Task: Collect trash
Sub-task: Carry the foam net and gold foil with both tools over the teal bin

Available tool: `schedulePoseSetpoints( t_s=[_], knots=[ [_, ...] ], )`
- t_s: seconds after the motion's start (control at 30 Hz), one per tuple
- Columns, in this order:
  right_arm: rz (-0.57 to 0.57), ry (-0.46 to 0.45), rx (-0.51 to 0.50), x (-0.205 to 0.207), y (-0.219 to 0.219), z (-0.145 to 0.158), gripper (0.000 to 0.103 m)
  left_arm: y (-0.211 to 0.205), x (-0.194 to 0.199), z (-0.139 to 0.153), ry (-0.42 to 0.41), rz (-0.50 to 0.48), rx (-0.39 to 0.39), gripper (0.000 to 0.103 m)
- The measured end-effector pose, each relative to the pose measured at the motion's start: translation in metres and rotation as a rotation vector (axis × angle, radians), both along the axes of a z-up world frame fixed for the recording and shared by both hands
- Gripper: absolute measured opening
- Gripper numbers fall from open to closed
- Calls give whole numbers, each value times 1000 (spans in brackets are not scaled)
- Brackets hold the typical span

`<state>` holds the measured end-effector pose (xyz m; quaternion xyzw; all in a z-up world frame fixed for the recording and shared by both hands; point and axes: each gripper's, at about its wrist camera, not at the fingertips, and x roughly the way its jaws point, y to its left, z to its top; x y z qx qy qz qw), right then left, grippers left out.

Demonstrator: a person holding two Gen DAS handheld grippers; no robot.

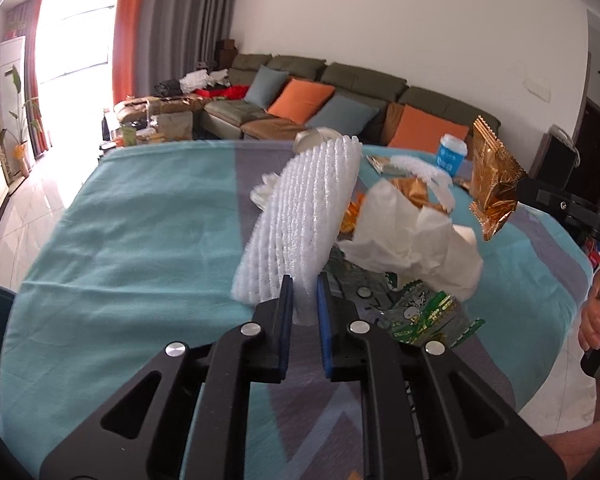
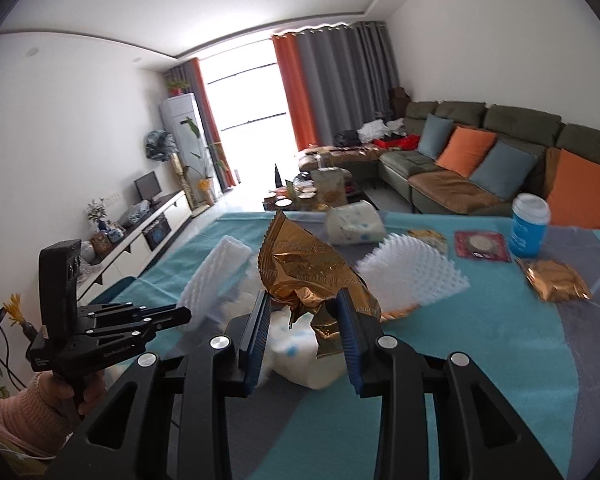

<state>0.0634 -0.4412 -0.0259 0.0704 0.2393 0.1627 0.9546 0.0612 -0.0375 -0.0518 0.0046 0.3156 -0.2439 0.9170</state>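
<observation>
In the left wrist view, my left gripper (image 1: 305, 292) is shut on the lower edge of a white foam net sleeve (image 1: 304, 208), which stands up tilted above the teal tablecloth (image 1: 140, 240). Right of it lie a crumpled white tissue (image 1: 412, 240) and a green snack wrapper (image 1: 424, 316). In the right wrist view, my right gripper (image 2: 304, 312) is shut on a crinkled gold wrapper (image 2: 308, 276), held clear of the table. The same gold wrapper (image 1: 494, 184) hangs at the right in the left view. The left gripper (image 2: 180, 316) shows at the left with its foam net sleeve (image 2: 216, 280).
On the cloth lie a second foam net (image 2: 416, 276), a soft tissue pack (image 2: 354, 224), a red packet (image 2: 482, 245), another gold wrapper (image 2: 556, 280) and a blue paper cup (image 2: 530, 226). A sofa (image 2: 480, 148) with cushions stands beyond the table. A hand (image 1: 598, 320) grips the right handle.
</observation>
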Motion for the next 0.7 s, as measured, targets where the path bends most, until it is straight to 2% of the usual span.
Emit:
schedulePoseSetpoints(
  t_s=[0.27,0.7],
  knots=[
    [204,-38,18,20,64,15,32,62,-24,23,-42,108,-41,12],
    [518,18,9,60,195,15,32,174,-61,40,-79,376,-46,12]
  ],
)
